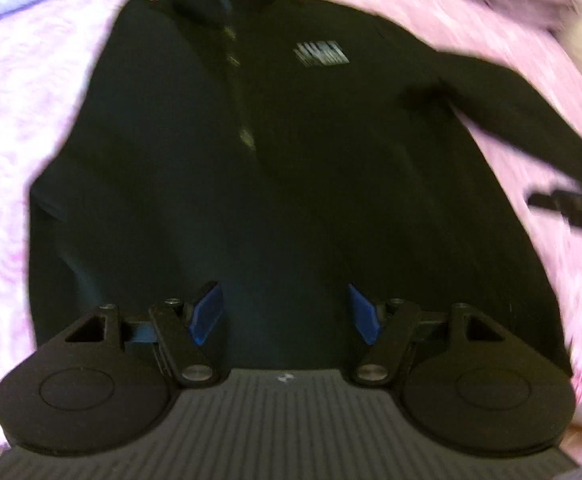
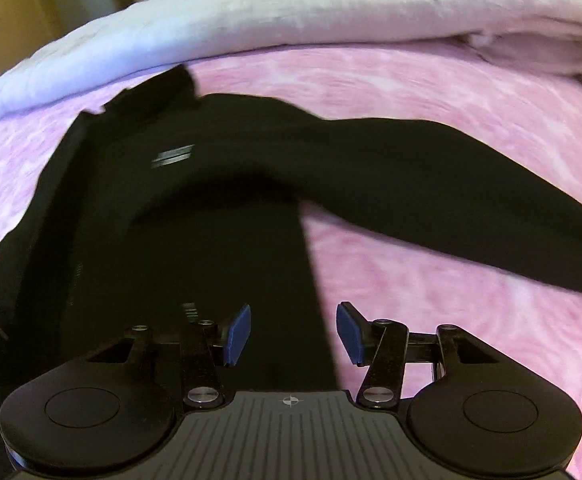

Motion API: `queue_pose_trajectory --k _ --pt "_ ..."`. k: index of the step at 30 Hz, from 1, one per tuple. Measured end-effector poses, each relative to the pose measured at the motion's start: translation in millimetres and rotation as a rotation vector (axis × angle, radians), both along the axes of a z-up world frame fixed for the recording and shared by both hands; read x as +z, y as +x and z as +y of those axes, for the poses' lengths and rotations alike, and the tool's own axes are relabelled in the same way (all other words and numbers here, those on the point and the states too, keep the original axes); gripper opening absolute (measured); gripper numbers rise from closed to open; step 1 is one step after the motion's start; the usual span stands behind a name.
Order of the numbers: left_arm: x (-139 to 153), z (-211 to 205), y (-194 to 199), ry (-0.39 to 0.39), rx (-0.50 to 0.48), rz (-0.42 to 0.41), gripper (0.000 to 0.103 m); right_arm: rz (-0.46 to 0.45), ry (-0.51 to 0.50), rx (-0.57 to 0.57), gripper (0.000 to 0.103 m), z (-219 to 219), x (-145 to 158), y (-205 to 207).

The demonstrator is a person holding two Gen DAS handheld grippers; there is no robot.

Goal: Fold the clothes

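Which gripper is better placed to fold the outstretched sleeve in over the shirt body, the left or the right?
Probably the right gripper: it is open at the black shirt edge with the sleeve just ahead. The left gripper, also open, sits over the hem's middle, farther from it.

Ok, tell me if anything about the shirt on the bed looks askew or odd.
The black shirt lies front up and mostly flat on the pink bedspread. One long sleeve sticks out sideways at an angle, not yet folded in. Both tongs, left and right, hang open above it. Nothing looks damaged.
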State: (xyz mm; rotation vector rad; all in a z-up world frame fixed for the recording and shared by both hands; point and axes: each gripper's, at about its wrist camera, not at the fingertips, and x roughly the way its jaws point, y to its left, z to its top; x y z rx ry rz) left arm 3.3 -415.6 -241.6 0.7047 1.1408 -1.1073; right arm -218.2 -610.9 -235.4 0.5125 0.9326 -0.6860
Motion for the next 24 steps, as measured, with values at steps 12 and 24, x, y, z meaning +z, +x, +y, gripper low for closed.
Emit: queue_pose_trajectory --k 12,24 --pt "122 123 191 -0.202 0.124 0.01 0.003 0.061 -0.052 0.17 0.052 67 13 69" --pt "100 155 511 -0.075 0.21 -0.198 0.033 0.086 -0.052 0.244 0.052 141 -1 171"
